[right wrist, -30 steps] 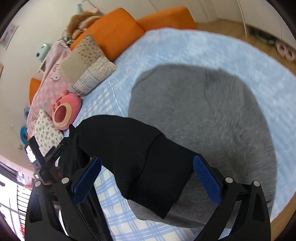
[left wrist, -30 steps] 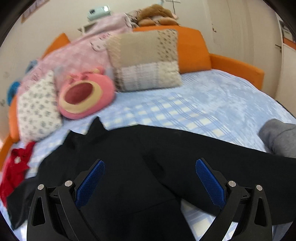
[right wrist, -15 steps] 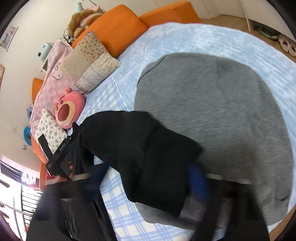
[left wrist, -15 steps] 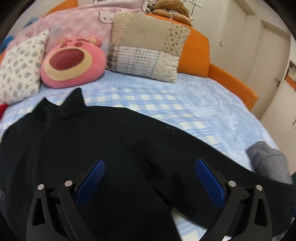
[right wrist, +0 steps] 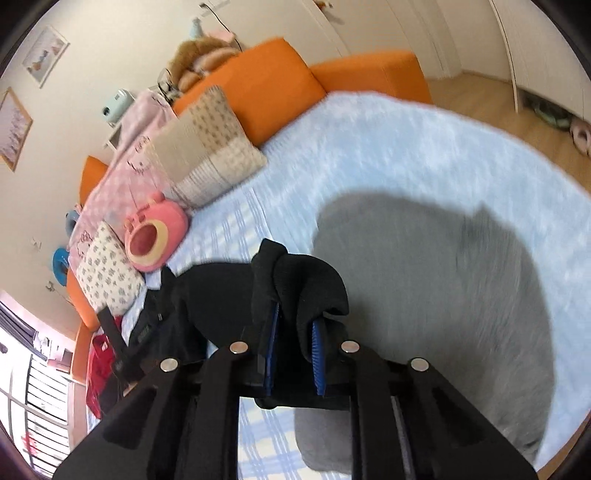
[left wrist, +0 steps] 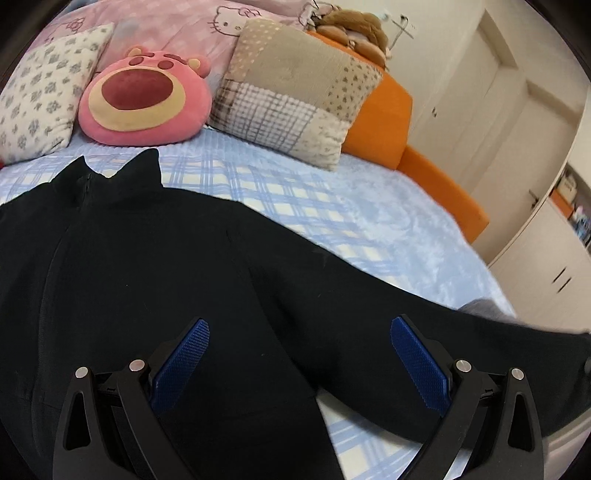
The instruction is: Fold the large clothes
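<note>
My right gripper [right wrist: 294,332] has just been closing and now pinches the cuff of the black jacket's sleeve [right wrist: 295,280], bunched between the blue pads. The black jacket [left wrist: 147,277] lies spread on the blue plaid bed sheet [left wrist: 295,184], collar toward the pillows. My left gripper [left wrist: 299,354] hangs wide open over it, gripping nothing. Only branding I can read — the Hello Kitty blanket [left wrist: 184,22]. There's a small label on the jacket in the right view, too blurry to read. The grey garment [right wrist: 443,295] is smeared and partly cut off.
</note>
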`<state>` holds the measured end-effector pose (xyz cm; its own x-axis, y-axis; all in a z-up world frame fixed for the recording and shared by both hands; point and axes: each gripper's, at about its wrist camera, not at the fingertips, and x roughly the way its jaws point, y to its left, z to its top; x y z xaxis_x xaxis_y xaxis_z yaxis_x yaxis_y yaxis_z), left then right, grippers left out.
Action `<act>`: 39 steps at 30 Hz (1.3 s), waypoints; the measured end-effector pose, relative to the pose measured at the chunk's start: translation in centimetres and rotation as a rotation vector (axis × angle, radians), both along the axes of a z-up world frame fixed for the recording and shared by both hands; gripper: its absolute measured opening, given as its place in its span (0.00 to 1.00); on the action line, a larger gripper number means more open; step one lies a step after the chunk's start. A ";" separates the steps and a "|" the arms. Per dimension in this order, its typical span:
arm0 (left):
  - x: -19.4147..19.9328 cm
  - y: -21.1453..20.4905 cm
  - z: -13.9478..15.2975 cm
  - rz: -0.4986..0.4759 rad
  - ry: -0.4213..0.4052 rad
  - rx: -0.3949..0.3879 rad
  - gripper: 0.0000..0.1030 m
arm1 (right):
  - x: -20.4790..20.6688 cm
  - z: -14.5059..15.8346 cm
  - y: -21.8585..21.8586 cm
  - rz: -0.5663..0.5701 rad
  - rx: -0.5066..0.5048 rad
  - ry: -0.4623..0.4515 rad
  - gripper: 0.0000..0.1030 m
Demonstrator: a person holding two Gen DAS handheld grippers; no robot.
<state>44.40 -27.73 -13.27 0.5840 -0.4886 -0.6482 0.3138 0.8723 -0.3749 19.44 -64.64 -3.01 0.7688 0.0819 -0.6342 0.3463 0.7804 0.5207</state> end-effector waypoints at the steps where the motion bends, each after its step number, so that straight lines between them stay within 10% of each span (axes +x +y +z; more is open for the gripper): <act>1: -0.1 -0.2 0.1 -0.004 -0.005 -0.009 0.97 | 0.5 1.2 -0.3 -0.005 -0.024 -0.010 0.16; 8: -0.8 -0.5 -0.1 0.121 0.042 -0.073 0.91 | 5.8 8.8 -4.3 -0.072 -0.126 -0.053 0.14; 12: 0.5 -0.6 -1.9 0.218 0.091 0.001 0.39 | 7.5 11.1 -5.9 -0.094 -0.152 -0.061 0.05; 15: 1.1 -1.7 -3.9 0.197 0.134 0.071 0.23 | 8.3 11.2 -6.1 -0.087 -0.153 -0.044 0.01; 24: 0.4 -1.9 -5.4 0.165 0.104 0.060 0.27 | 10.6 4.1 -5.3 0.022 -0.086 0.186 0.05; 25: 0.4 -1.8 -5.4 0.161 0.102 0.053 0.28 | 10.3 3.0 -5.5 0.033 -0.079 0.222 0.12; 28: 0.3 -1.6 -5.6 0.154 0.101 0.039 0.30 | 8.5 -0.9 -6.4 0.010 -0.070 0.270 0.94; 39: -0.2 -2.6 -5.3 0.119 0.072 0.079 0.43 | 5.7 -8.8 -9.8 -0.068 0.171 0.266 0.95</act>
